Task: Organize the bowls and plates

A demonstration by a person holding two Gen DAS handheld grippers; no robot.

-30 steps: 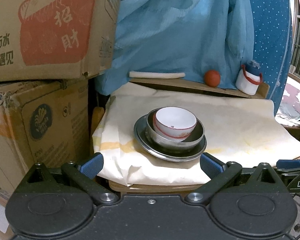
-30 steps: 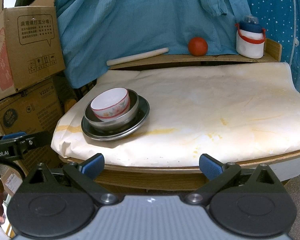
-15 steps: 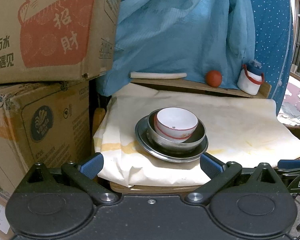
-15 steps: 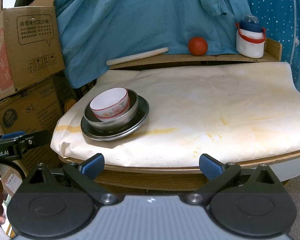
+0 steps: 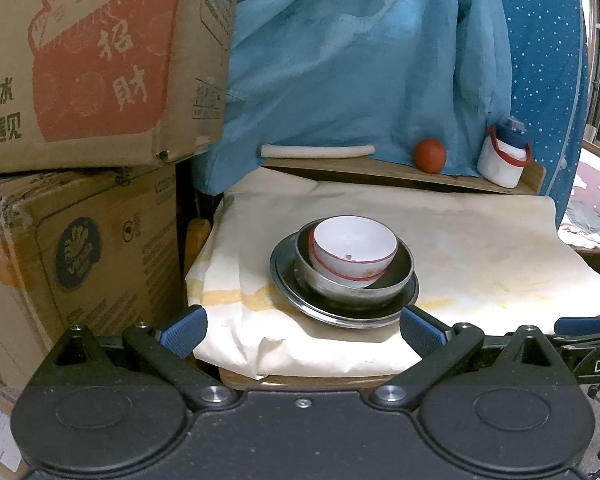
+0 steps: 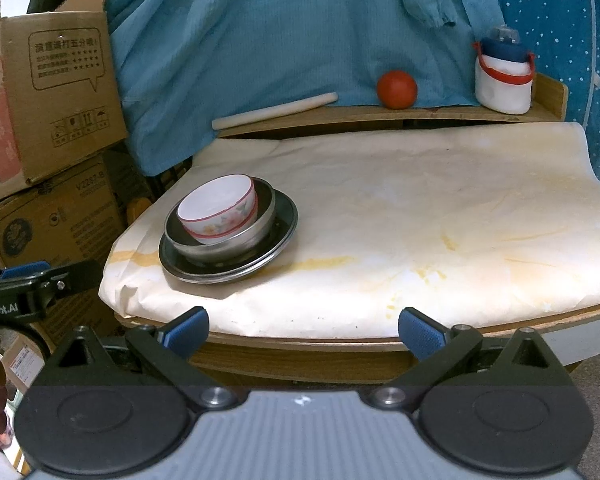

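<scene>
A white bowl with a red rim [image 5: 354,246] [image 6: 219,210] sits tilted inside a steel bowl [image 5: 396,280] [image 6: 236,246]. The steel bowl rests on a steel plate [image 5: 292,292] [image 6: 278,240] at the table's front left. My left gripper [image 5: 302,330] is open and empty, held in front of the table edge, just short of the stack. My right gripper [image 6: 303,332] is open and empty, in front of the table's front edge, to the right of the stack. The left gripper also shows in the right wrist view [image 6: 40,280].
The table is covered with stained cream paper [image 6: 440,220]. A back ledge holds a white rolling pin [image 6: 274,110], a red ball [image 6: 396,89] and a white jug with a blue lid [image 6: 504,76]. Stacked cardboard boxes [image 5: 80,140] stand left; a blue cloth [image 5: 360,60] hangs behind.
The left wrist view has drawn back slightly from the stack. The right gripper and the dishes have not visibly moved.
</scene>
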